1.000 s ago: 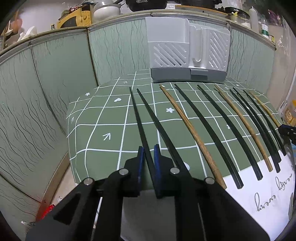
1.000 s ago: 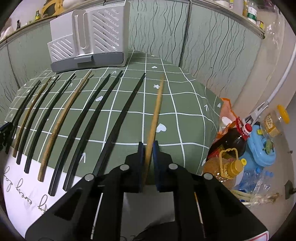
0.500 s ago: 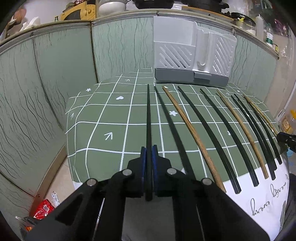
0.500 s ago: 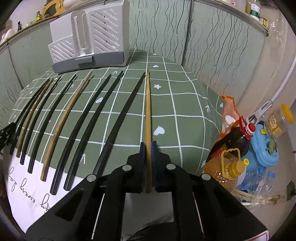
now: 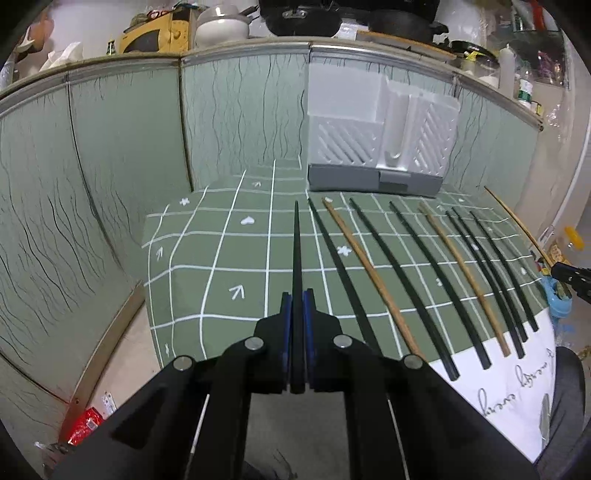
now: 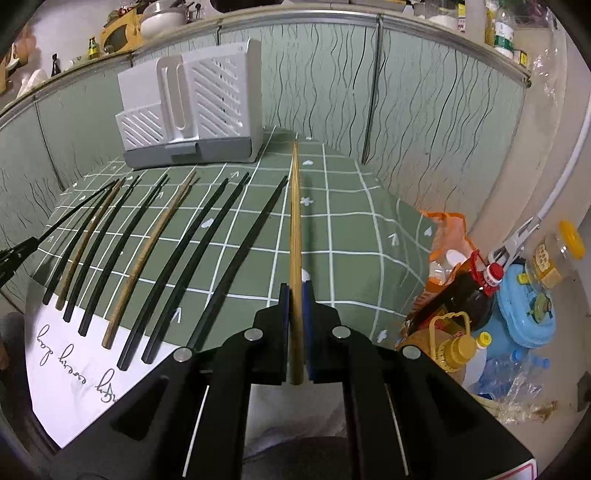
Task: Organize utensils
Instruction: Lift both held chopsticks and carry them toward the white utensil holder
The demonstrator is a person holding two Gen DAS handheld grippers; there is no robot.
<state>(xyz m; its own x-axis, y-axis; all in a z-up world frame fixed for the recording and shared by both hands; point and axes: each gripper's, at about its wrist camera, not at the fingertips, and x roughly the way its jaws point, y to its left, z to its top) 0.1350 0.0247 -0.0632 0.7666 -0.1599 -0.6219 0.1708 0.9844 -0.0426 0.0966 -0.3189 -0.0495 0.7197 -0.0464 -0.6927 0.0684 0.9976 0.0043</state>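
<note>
My left gripper (image 5: 296, 295) is shut on a black chopstick (image 5: 296, 243) and holds it lifted above the green checked tablecloth (image 5: 221, 258), tip pointing at the far side. My right gripper (image 6: 295, 288) is shut on a light wooden chopstick (image 6: 295, 214), also lifted and pointing forward. Several black and brown chopsticks (image 5: 402, 266) lie in a row on the cloth, also in the right wrist view (image 6: 155, 243). A white and grey utensil holder (image 5: 376, 147) stands at the far edge, also in the right wrist view (image 6: 192, 114).
Green patterned panels (image 5: 110, 166) wall the table's back and left. Oil bottles (image 6: 465, 295), a blue container (image 6: 528, 314) and bags stand on the floor to the right. Pots and jars sit on the ledge (image 5: 295, 18) above.
Both grippers have lifted their chopsticks off the cloth and raised them; each stick now points straight ahead between the fingers. The other chopsticks have not moved.
</note>
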